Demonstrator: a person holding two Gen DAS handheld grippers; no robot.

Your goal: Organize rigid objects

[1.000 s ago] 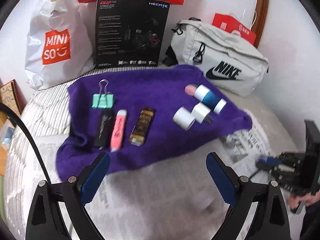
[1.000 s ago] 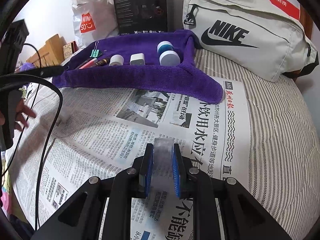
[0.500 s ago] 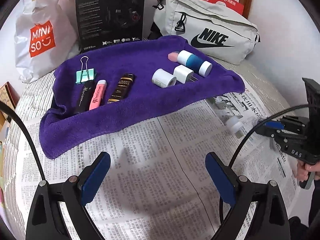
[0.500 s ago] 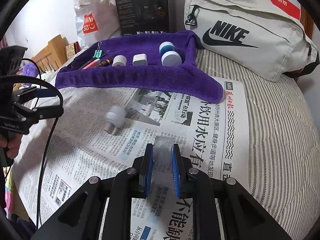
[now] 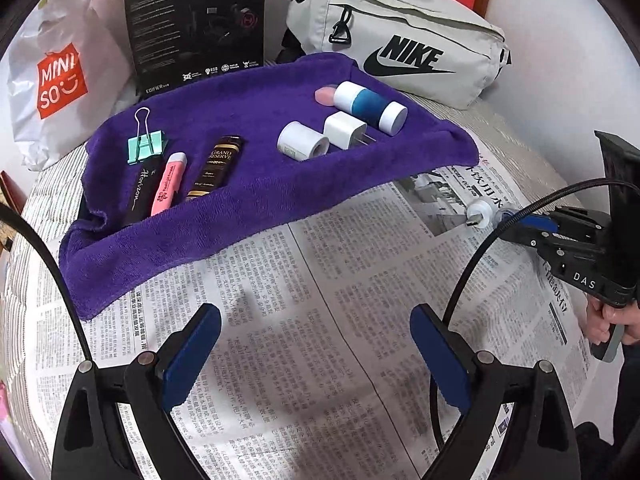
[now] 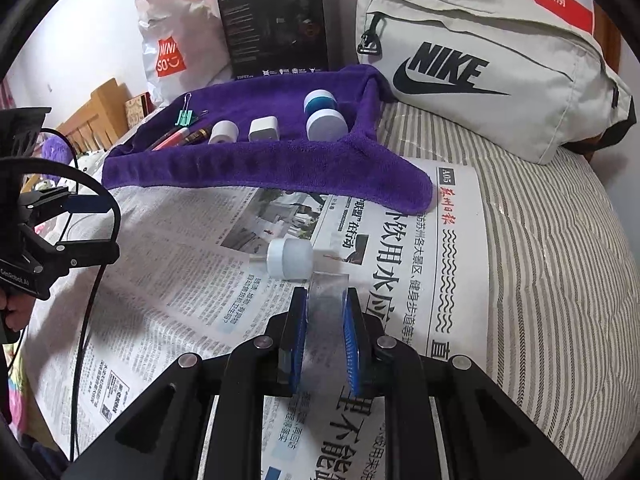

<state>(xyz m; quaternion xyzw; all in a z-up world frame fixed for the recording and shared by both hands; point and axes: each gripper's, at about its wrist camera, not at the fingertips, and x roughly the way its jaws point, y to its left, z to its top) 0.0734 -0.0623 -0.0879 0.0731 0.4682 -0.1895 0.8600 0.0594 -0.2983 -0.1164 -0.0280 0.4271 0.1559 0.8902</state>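
Note:
A purple towel (image 5: 256,184) lies on the bed with a green binder clip (image 5: 145,147), a black pen, a pink marker (image 5: 168,184), a dark tube, a white tape roll (image 5: 302,141), a white plug (image 5: 345,130) and a blue-and-white bottle (image 5: 370,106) on it. My left gripper (image 5: 316,344) is open and empty over the newspaper (image 5: 328,280). My right gripper (image 6: 326,332) is shut on a clear plastic piece (image 6: 326,304). A small white round charger (image 6: 289,259) lies on the newspaper just ahead of the right gripper's tips; it also shows in the left wrist view (image 5: 482,213).
A grey Nike bag (image 6: 488,68) lies at the back right. A black box (image 5: 196,24) and a white Miniso bag (image 5: 60,76) stand behind the towel. Striped bedding (image 6: 560,264) lies right of the newspaper. A black cable (image 5: 492,240) arcs across the left wrist view.
The left gripper has pulled back from the towel, still open. The right gripper has moved forward with the clear piece, and the white round charger now lies right at its tips.

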